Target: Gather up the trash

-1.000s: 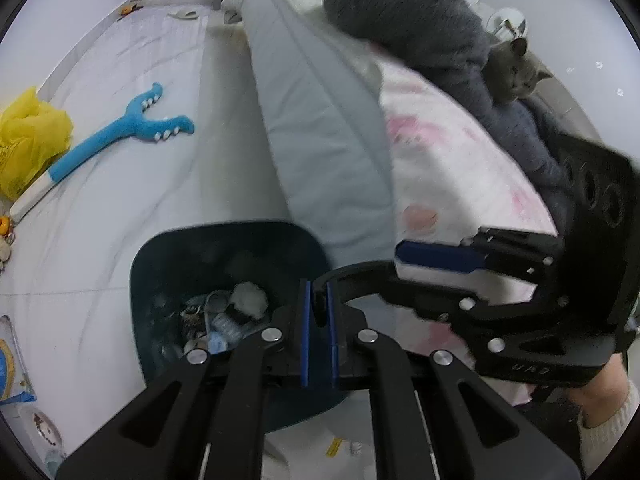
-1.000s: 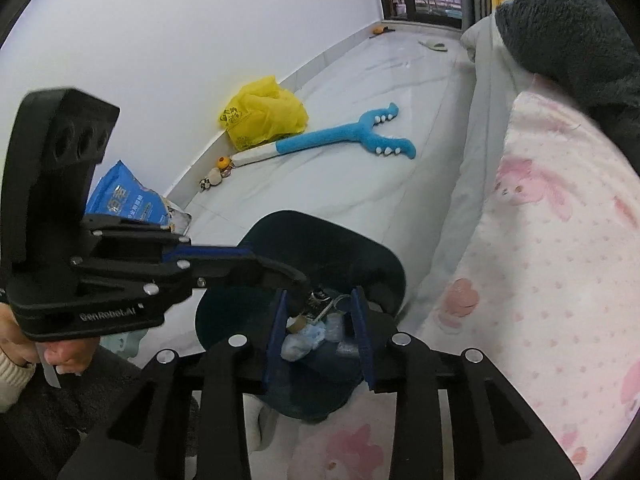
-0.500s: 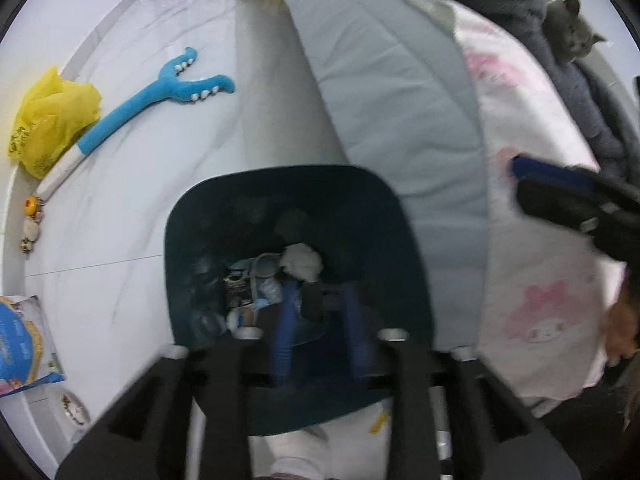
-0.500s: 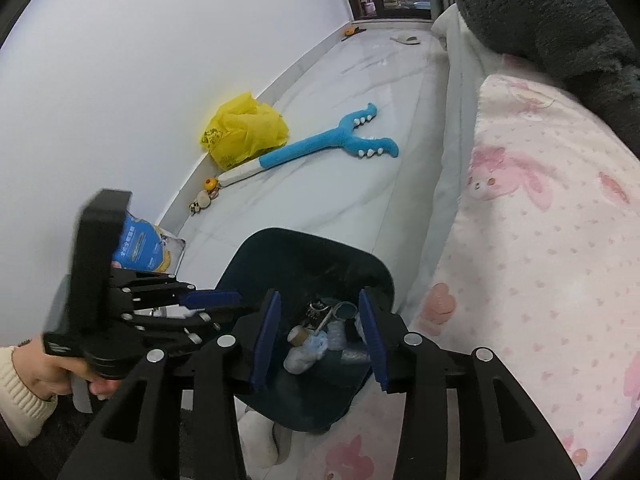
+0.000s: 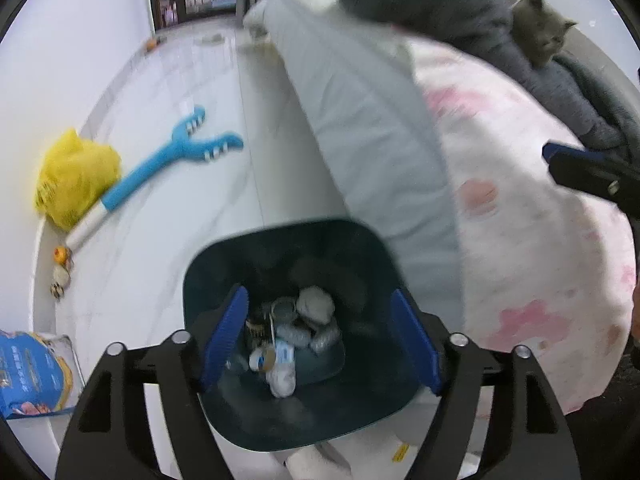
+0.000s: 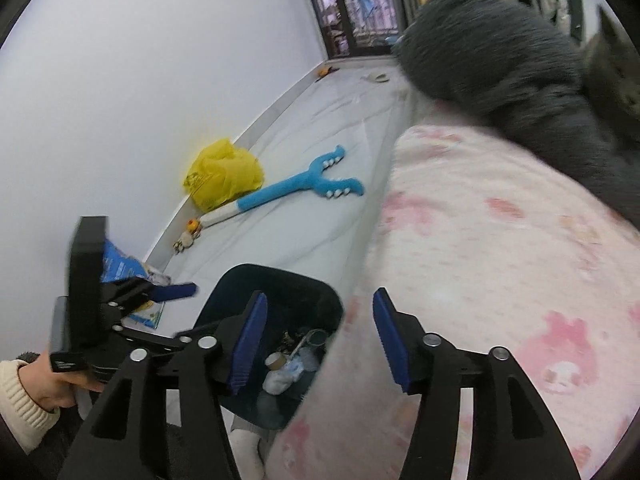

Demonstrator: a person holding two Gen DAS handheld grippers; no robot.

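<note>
A dark teal trash bin (image 5: 224,280) stands on the white floor beside the bed; it also shows in the right wrist view (image 6: 280,280). Crumpled tissues, a tape roll and other scraps (image 5: 296,332) lie in it. My left gripper (image 5: 320,338) is open and empty, right above the bin's mouth. My right gripper (image 6: 320,340) is open and empty, above the bin's right rim and the bed's edge. The left gripper also shows in the right wrist view (image 6: 120,300), held in a hand at the lower left.
A bed with a pink-print quilt (image 5: 520,200) and grey sheet fills the right. A grey cat (image 5: 544,32) sits on a dark blanket there. On the floor lie a blue plush stick (image 5: 176,160), a yellow bag (image 5: 72,176) and a blue packet (image 5: 28,376).
Both grippers have opened wide; the left was shut a second ago. The left gripper has moved over the bin. The right gripper has swung right, toward the bed.
</note>
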